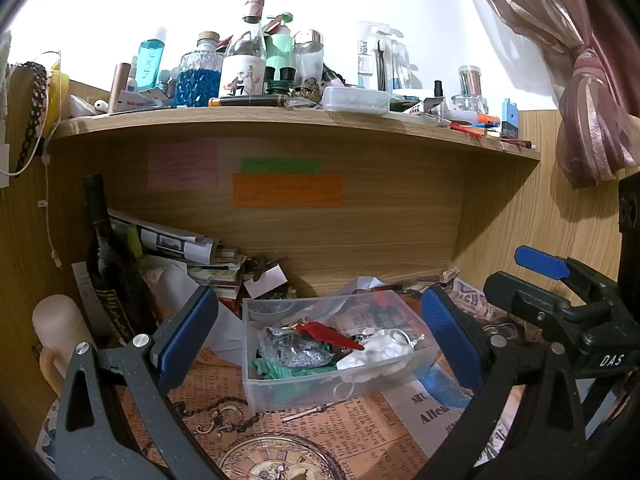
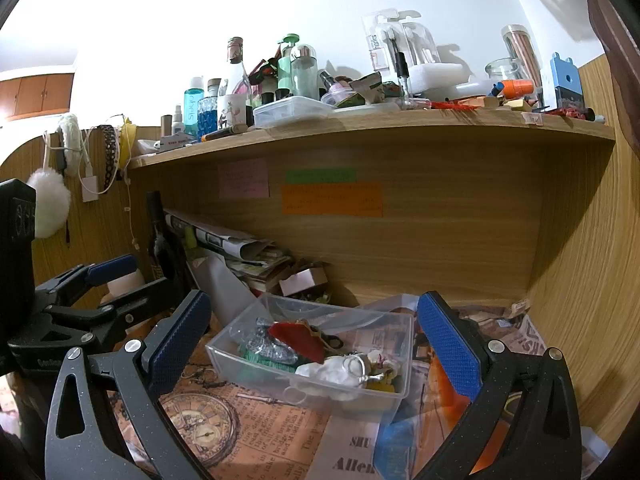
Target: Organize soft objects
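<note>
A clear plastic box [image 1: 256, 364] stands on the desk under the shelf. In it lie a white soft piece [image 1: 380, 350], a red soft piece [image 1: 332, 332], a silver crinkled piece [image 1: 292, 350] and green material [image 1: 296, 372]. My left gripper [image 1: 320, 336] is open and empty, its blue pads on either side of the box. The box also shows in the right wrist view [image 2: 224, 354], with the white piece [image 2: 332, 370] and the red piece [image 2: 296, 338]. My right gripper [image 2: 316, 344] is open and empty, just before the box. Each gripper shows at the edge of the other's view.
A newspaper-print paper [image 1: 320, 432] covers the desk. A dark bottle [image 1: 108, 256], a pale mug [image 1: 60, 336] and stacked papers [image 1: 180, 244] stand at the left. The shelf above [image 1: 280, 124] is crowded with bottles and jars. A curtain [image 1: 580, 80] hangs at the right.
</note>
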Tool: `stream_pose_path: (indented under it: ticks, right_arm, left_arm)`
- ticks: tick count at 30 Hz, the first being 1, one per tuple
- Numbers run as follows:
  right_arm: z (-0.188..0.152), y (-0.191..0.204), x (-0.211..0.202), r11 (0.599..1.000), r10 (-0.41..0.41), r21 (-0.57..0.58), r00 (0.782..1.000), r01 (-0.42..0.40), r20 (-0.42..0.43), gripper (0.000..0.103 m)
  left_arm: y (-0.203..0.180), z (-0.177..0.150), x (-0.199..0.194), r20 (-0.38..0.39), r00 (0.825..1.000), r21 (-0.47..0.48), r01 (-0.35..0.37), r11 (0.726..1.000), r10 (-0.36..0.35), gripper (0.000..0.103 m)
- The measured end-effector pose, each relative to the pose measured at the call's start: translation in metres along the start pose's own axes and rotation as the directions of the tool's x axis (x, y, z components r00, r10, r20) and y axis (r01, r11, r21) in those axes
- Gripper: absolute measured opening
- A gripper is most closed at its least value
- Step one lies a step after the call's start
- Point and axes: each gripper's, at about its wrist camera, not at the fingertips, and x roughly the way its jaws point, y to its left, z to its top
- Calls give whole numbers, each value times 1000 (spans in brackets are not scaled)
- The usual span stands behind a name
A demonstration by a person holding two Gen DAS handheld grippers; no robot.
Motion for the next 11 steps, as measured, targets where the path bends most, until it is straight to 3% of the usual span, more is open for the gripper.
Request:
stream_pose_path:
  ticks: [11]
  right_arm:
    - [-5,0,3,1000,-1,4,1000,1,-12,103]
  left_arm:
    - [-3,0,3,-6,1000,-5,3,1000,-3,103]
